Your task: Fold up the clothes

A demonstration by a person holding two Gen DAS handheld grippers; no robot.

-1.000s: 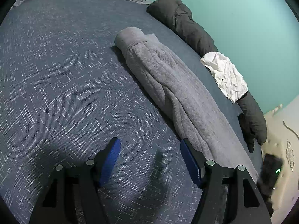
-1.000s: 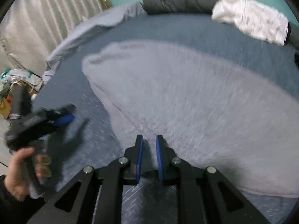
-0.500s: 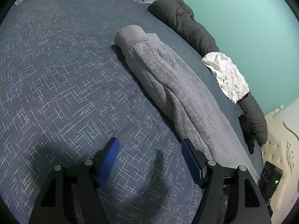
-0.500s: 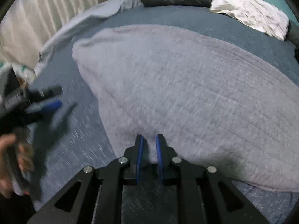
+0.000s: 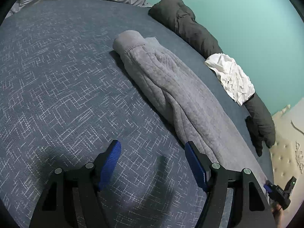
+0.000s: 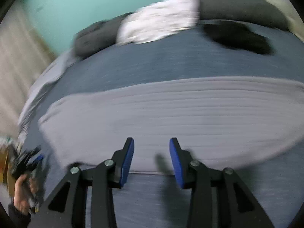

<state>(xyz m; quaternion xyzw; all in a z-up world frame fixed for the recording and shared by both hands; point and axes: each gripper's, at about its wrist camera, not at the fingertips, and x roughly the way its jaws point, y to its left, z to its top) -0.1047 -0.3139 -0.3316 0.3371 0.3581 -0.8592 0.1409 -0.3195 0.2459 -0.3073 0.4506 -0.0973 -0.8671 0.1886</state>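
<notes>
Both claws gaping, left gripper over bare bedspread, right gripper above the folded grey garment: risks snagging one layer, undoing the fold.

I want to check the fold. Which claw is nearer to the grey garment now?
Right, though only slightly. The right claw hangs open directly over the near edge of the grey garment. The left claw is open over the blue bedcover, beside the garment's long edge.
</notes>
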